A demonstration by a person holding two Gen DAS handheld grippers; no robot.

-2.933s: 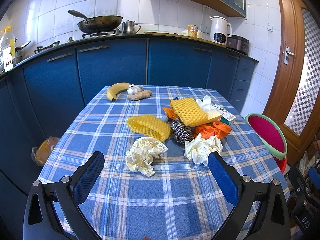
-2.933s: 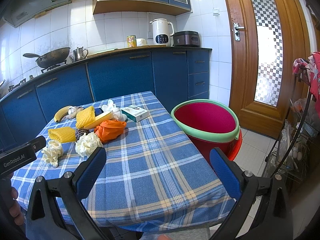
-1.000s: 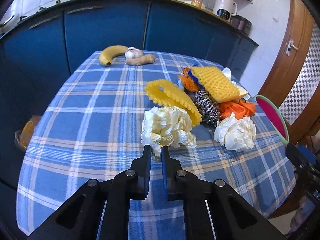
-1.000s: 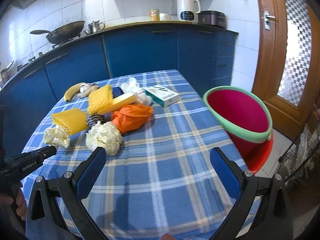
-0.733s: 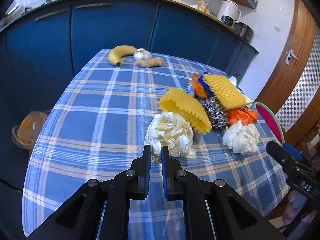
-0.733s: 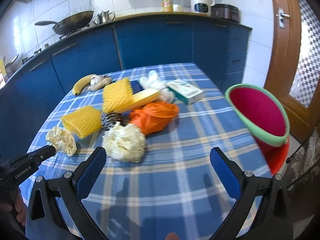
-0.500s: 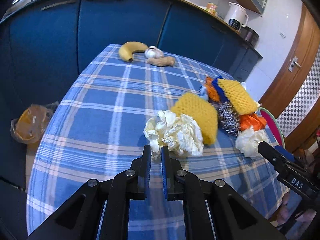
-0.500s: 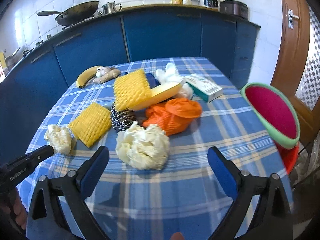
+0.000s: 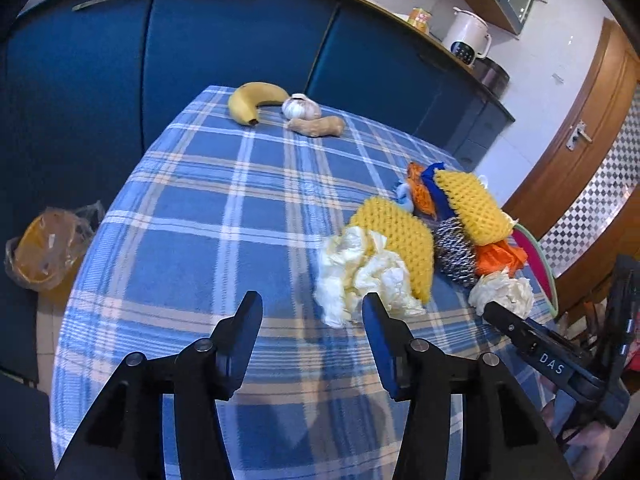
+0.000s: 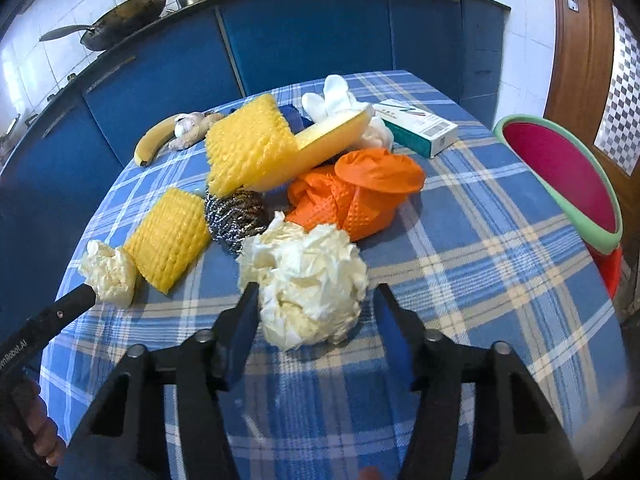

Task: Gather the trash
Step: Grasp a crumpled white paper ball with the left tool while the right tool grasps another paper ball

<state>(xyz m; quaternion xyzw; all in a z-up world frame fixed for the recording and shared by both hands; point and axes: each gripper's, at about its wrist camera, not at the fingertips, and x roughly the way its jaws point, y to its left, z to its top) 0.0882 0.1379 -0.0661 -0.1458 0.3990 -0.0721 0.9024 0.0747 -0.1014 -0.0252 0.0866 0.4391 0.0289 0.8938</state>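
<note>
Blue kitchen cabinets (image 9: pixel 224 40) run behind the table, with white tile above, a wok (image 10: pixel 120 20) on the counter and a wooden door (image 9: pixel 580 128) at the far right. I see a blue plaid tablecloth (image 9: pixel 200 208) carrying a banana (image 9: pixel 252 100), garlic and ginger at its far edge, and a heap of trash nearer me. My left gripper (image 9: pixel 312 320) has just been opening; its jaws stand apart over bare cloth, and one crumpled paper wad (image 9: pixel 360 276) lies just beyond the right finger, against a yellow foam net (image 9: pixel 400 236). My right gripper (image 10: pixel 316 308) has just been closing; its jaws straddle a second paper wad (image 10: pixel 308 280), the left finger at its edge, though I cannot tell whether the pads press it. Both wads are roundish lumps with no clear long axis. Off the table's right side stands a red bucket (image 10: pixel 560 172) with a green rim.
</note>
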